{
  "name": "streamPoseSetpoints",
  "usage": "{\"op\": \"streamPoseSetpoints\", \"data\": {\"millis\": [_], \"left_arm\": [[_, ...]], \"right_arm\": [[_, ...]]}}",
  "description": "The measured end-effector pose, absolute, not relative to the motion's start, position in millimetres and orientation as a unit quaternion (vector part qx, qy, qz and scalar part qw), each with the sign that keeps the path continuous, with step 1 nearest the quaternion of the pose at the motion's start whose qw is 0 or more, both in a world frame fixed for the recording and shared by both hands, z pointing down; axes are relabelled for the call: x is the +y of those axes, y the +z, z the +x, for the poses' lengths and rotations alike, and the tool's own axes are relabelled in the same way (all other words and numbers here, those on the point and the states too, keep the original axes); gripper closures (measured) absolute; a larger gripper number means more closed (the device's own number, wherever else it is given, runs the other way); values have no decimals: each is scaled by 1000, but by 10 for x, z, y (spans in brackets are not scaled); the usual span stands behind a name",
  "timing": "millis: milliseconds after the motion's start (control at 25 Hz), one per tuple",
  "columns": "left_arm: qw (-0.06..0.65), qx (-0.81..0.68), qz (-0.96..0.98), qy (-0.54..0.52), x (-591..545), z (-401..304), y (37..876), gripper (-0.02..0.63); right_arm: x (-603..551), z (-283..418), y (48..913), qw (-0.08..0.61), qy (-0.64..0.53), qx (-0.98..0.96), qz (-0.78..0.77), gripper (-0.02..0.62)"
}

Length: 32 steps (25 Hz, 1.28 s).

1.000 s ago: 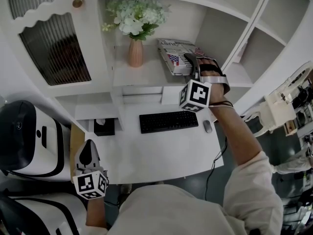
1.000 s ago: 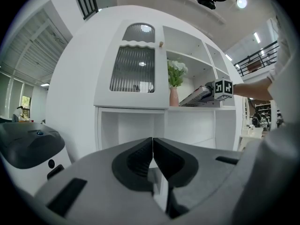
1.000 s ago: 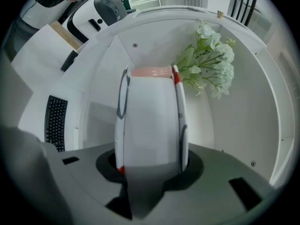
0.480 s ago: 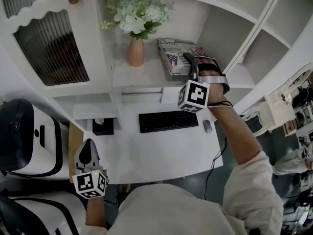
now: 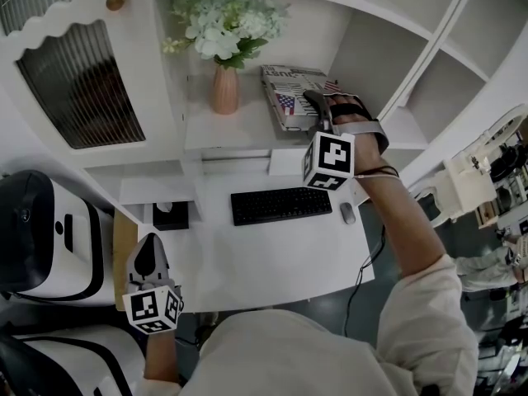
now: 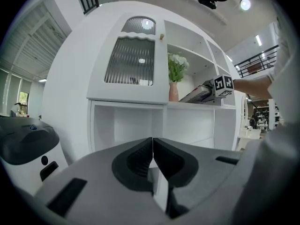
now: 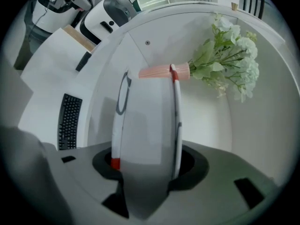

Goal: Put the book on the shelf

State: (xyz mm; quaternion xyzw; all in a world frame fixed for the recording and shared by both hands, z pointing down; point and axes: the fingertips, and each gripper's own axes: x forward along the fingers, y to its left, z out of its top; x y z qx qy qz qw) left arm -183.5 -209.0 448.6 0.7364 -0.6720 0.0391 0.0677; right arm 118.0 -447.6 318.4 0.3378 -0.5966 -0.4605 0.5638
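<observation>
Book [image 5: 287, 97] placement on the white shelf [image 5: 216, 130] is seen in the head view: the volume, with a flag-patterned cover, is laid in the open compartment just to the right of a pink vase [image 5: 223, 89] filled with pale flowers [image 5: 221, 25]. Its near end is enclosed by the right gripper [image 5: 314, 110], which is reached up to the shelf on an outstretched arm. In the right gripper view the book [image 7: 145, 121] is shown between the jaws of that gripper [image 7: 147, 165], which have just been opening; they are spread to slightly more than its thickness and are loosened round its covers rather than clamped on them. The vase [image 7: 161, 71] is seen just beyond the book's far end. The left gripper [image 5: 148, 261] is held low at the left edge of the desk [image 5: 272, 258], well apart from the shelf, with its jaws brought together on nothing [image 6: 153, 146]. A black keyboard [image 5: 280, 206] and a mouse [image 5: 348, 213] are set on the desk below the shelf.
</observation>
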Motion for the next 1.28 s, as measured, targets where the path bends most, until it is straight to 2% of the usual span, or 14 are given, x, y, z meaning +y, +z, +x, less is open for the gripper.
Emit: {"op": "streamPoseSetpoints", "data": {"millis": [360,1000,1280], "left_arm": [[72,-673,735,40,-2101,-1819,4513,600],[78,-673,734,43,-2120,-1756,4548,598],[82,-672,735,44,-2149,-1736,4568,598]], "right_arm": [[-4398,1169,3249,593,-395,-661,238,288],[-4244,1188,3358,598,-334,-714,146,189],[-4185,1203,3394,595,-308,-733,117,166]]}}
